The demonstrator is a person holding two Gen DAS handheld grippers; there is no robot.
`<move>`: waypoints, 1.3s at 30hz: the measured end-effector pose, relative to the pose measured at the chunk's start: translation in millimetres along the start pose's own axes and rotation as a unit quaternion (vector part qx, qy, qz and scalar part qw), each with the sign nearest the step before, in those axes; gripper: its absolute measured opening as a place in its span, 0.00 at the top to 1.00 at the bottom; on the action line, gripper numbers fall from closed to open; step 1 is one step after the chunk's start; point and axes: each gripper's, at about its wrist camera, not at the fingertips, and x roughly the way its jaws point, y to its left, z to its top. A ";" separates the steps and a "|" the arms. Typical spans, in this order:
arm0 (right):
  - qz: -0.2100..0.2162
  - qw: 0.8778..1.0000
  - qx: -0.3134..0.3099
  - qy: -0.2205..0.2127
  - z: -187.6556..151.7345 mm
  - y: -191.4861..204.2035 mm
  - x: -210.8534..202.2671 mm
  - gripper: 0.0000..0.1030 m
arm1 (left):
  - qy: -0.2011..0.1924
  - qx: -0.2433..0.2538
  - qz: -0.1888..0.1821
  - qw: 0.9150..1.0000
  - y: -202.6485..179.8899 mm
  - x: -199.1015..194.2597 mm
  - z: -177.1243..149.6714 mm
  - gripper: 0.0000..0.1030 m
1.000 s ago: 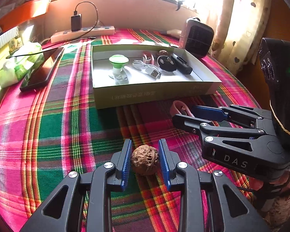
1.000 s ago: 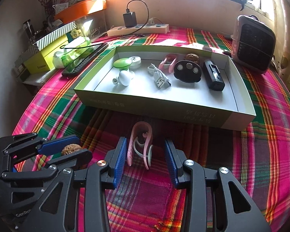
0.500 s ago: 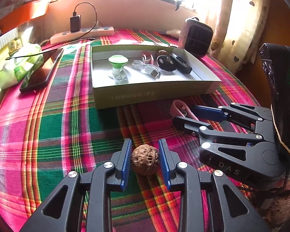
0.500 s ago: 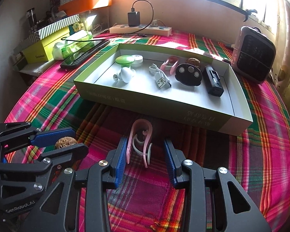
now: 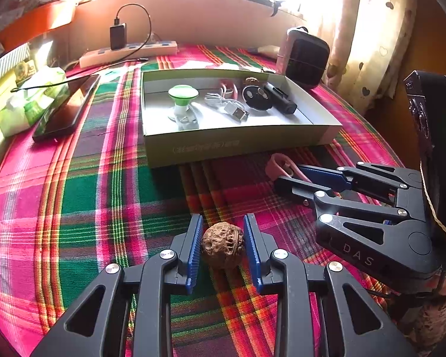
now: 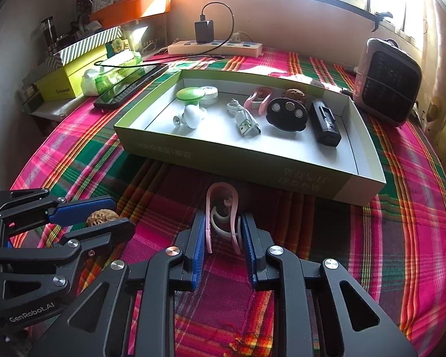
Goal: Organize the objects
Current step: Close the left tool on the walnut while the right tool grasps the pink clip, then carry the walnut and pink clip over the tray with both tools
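I see no hand, only black linkages. Plaid pink-and-green tablecloth (image 6: pixel 401 208) drops off at the near rim; there is a bare stretch left of the shallow green cardboard box (image 6: pixel 252 163). Behind the black disc inside it, a brown lump is hard to make out. Right gripper (image 6: pixel 223 238) jaws have just been closing, pads now pressing the pink looped plastic clip (image 6: pixel 223 205), just short of the box. Left gripper (image 5: pixel 223 244) clamps the wrinkled brown walnut (image 5: pixel 222 245) on the cloth.
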 end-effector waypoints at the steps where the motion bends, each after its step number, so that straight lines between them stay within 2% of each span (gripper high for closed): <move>1: 0.001 1.000 0.000 -0.001 0.1 -0.1 -0.7 0.76 | -0.001 0.000 0.000 1.000 -0.1 -0.1 0.1 0.75; 23: 0.018 0.999 0.019 -0.028 10.4 -14.7 -20.6 0.76 | -0.019 0.013 0.002 1.000 -8.0 -9.0 22.8 0.75; 39: -0.001 0.998 0.025 -0.052 37.8 -44.1 -29.5 0.76 | -0.033 0.022 -0.003 0.999 -17.5 -1.7 59.9 0.75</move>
